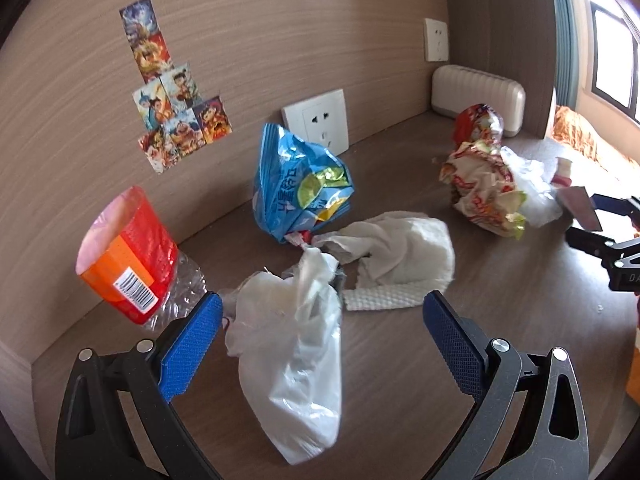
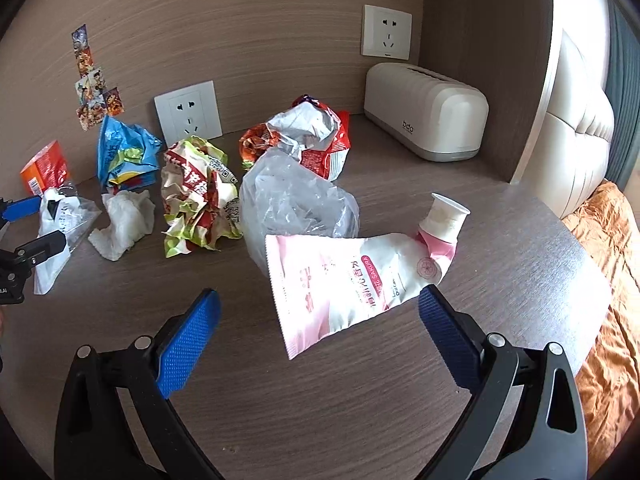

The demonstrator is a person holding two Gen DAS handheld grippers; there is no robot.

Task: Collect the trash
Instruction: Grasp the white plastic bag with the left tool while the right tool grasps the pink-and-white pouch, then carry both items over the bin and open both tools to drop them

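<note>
Trash lies on a brown wooden desk. My left gripper is open, its blue fingers either side of a white plastic bag. Behind it lie a crumpled white tissue, a blue snack bag and a red-labelled crushed bottle. My right gripper is open around a pink and white squeezed tube with a white cap. Beyond it lie a clear plastic bag, a green-red wrapper and a red wrapper.
A cream ribbed box stands at the back right against a side panel. Wall sockets and stickers are on the back wall. The desk's right edge drops to an orange blanket. The left gripper shows at the right view's left edge.
</note>
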